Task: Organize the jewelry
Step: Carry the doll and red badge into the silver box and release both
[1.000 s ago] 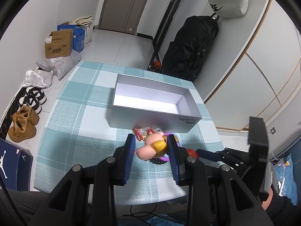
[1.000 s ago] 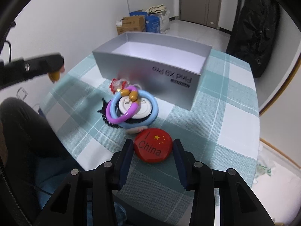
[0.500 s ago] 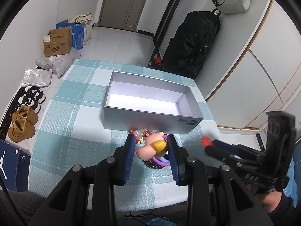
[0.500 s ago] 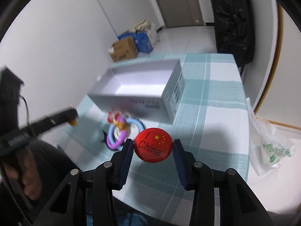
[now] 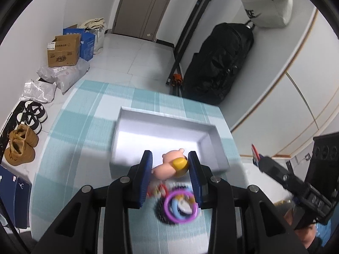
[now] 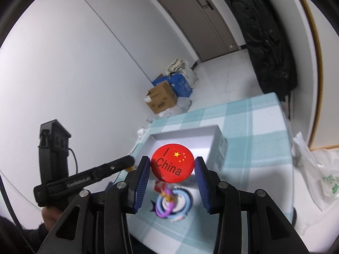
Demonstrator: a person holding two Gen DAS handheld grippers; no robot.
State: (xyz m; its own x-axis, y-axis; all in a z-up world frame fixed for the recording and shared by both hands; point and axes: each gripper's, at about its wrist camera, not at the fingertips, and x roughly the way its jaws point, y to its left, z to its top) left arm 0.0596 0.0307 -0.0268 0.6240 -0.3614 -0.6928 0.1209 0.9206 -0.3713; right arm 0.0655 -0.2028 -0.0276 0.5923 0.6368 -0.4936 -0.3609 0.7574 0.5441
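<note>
Mostly round red badge (image 6: 172,163) reading "China".

A teal-and-white checked tablecloth (image 5: 80,139) covers the table, and on it stands an open rectangular cardboard box (image 5: 214,148), silver-grey outside and white inside. The black left gripper (image 5: 170,165) has blue finger pads around a pink and yellow rubbery figure (image 5: 167,166); the black right gripper (image 6: 172,169), also blue-padded, holds a round red badge (image 6: 172,166) with yellow stars and dark lettering. Near the table's front edge lie purple and light-blue plastic rings (image 5: 180,207) beside small red trinkets (image 5: 157,189).
</note>
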